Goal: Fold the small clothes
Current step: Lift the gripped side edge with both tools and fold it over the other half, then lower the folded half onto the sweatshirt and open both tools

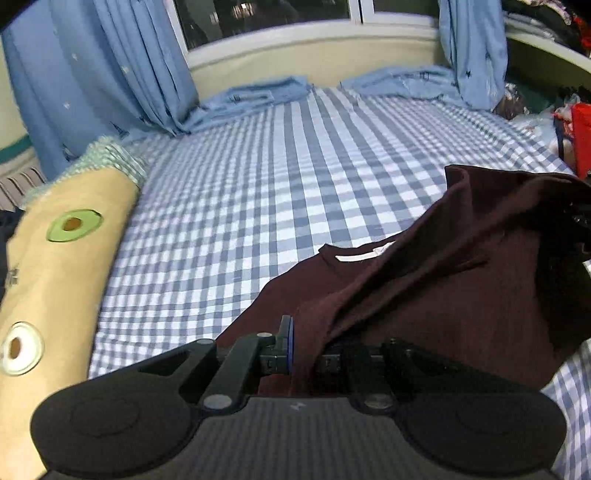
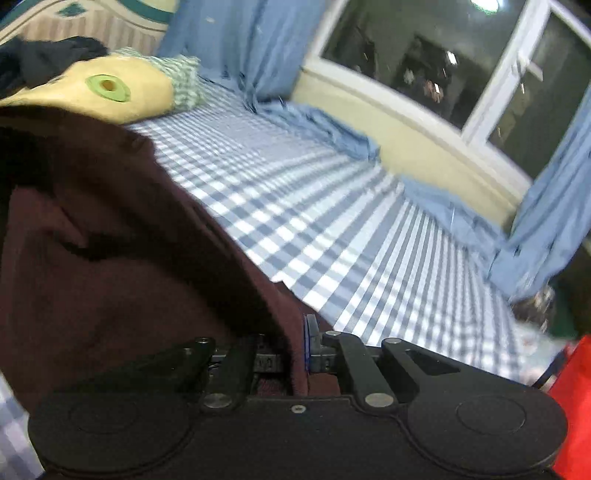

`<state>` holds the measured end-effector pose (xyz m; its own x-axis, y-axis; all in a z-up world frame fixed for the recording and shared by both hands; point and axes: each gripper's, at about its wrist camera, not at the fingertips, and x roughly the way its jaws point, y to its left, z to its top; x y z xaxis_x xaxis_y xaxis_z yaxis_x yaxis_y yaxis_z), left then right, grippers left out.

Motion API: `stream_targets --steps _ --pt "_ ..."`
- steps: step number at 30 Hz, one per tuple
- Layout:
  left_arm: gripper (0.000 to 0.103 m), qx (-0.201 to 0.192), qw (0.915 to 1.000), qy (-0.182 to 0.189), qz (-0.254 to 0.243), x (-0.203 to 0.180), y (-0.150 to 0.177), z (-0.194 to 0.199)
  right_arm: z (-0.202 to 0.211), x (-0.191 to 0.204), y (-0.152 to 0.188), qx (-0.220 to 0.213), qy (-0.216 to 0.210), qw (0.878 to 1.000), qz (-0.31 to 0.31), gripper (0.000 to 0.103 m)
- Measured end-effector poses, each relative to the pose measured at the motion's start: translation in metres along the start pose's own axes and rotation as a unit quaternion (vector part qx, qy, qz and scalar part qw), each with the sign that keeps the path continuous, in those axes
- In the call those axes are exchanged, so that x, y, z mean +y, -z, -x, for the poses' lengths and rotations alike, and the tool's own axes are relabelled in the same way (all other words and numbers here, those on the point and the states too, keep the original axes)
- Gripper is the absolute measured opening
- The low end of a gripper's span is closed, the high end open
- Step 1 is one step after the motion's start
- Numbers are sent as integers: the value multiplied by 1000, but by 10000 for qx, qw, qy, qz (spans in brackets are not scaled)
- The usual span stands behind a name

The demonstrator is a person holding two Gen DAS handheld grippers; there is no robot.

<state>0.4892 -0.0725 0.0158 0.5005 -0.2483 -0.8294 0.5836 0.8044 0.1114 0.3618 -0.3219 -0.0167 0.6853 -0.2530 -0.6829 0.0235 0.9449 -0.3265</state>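
1. Bed with blue-and-white checked sheet (image 1: 258,192): fills the centre of both views; soft, flat work surface.
2. Blue curtains (image 1: 110,74): hang at upper left and upper right of the left wrist view, hems pooled on the far edge of the bed below a dark window (image 1: 266,14).
3. Maroon garment (image 1: 461,266): the task's thing. It occupies the lower right of the left wrist view and the left half of the right wrist view (image 2: 110,240), partly lifted off the sheet and draped in loose folds between the two tools. A neckline with a white label (image 1: 354,256) shows toward the centre. Judged a light, limp knit, neither slippery nor fragile; it will sag wherever it is unsupported, so hems, shoulder seams or corners look the best holds.
4. Tan pillow with avocado print (image 1: 62,277): left edge of the left wrist view, upper left of the right wrist view; well apart from the garment.
5. Red object (image 1: 581,136): right edge; identity unclear.
6. Left gripper (image 1: 295,345): bottom centre, clamped tight on an edge of the maroon cloth.
7. Right gripper (image 2: 299,347): bottom centre, likewise pinching a fold of the same cloth.
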Motion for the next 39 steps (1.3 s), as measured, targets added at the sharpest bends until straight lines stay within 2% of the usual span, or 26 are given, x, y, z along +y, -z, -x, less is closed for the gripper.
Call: stream_targets --steps 5,11,21,23,27,30,32,35,39 --pt "5 472 9986 238 -9 14 -13 -65 -49 2 -9 463 -41 9989 -57 5" --pt "5 960 9940 515 117 31 -13 -126 -92 7 -9 902 -115 9956 -205 5" --pt "6 1441 9859 811 275 41 -7 -180 -150 11 -11 1437 -96 9889 -365 7" --pt "12 1499 9847 825 347 42 -4 -184 -154 12 -6 1523 -82 9874 -416 11" --pt "15 1554 9823 902 521 49 -4 -188 -156 9 -1 1553 -46 9859 -627 20" --pt "24 1589 9812 904 617 54 -5 -189 -155 6 -1 1554 27 9855 -684 35" --pt "36 1580 9815 859 655 58 -5 -187 -154 3 1 1536 123 9853 -740 54" --pt "52 1555 9817 817 742 68 -4 -183 -152 -5 0 1461 223 9844 -957 73" --pt "59 1559 9815 792 782 73 -6 -184 -147 -16 -2 1383 345 9837 -1099 86"
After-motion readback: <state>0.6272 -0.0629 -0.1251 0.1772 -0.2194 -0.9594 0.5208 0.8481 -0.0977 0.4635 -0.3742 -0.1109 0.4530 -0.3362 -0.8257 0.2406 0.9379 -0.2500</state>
